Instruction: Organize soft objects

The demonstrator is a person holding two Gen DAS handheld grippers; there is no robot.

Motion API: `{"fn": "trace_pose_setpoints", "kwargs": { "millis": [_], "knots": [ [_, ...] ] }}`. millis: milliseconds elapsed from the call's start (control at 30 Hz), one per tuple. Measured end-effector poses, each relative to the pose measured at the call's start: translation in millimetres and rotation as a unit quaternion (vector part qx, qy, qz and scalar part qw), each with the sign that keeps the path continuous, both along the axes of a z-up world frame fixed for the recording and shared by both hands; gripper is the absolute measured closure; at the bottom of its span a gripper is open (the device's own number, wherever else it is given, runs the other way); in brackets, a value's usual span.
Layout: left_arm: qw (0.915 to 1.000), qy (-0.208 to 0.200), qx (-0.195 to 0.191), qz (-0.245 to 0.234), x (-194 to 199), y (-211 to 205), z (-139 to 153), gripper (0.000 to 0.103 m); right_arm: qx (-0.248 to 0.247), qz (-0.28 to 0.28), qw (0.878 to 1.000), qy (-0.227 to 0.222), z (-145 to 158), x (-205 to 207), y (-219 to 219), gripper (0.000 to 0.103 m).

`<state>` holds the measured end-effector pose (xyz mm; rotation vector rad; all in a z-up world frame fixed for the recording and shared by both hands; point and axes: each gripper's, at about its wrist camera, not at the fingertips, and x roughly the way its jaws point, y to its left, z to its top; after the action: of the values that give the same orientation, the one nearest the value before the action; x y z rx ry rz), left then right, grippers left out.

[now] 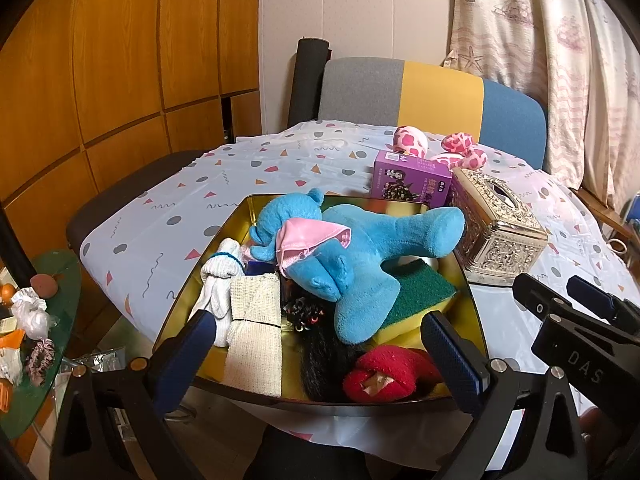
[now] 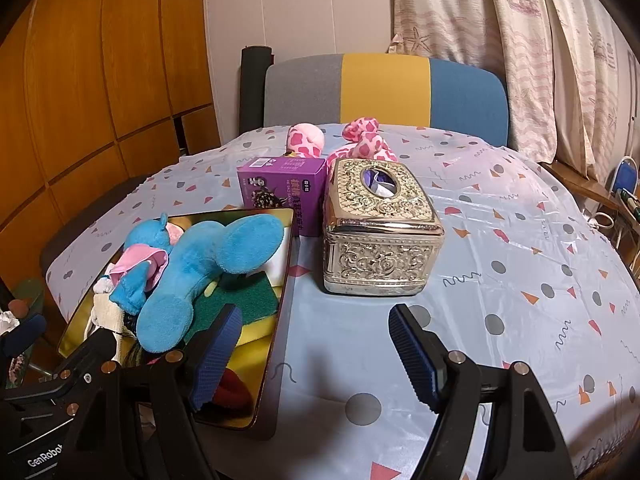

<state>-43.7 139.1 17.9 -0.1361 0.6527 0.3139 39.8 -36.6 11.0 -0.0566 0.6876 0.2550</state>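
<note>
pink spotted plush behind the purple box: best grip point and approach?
Probably the narrow strip between its two rounded lumps, on the pink spotted plush. Come from above with the right gripper, jaws already open: the purple box and ornate tissue box block a low frontal approach.
</note>
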Motion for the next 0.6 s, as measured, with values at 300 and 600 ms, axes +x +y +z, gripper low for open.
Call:
{"fn": "trace_pose_setpoints", "kwargs": {
  "millis": [300,600],
  "knots": [
    [1.0,0.001,0.001,-0.002,0.4,-1.4,-0.1,0.0,0.001,-0.003,1.0,0.0,0.2,0.1,-0.9,0.026],
    [1.0,0.003,0.002,-0.004,1.1,-2.4,0.1,0.0,0.001,-0.003,1.0,0.0,0.2,-0.1,-1.7,0.026]
  ]
}}
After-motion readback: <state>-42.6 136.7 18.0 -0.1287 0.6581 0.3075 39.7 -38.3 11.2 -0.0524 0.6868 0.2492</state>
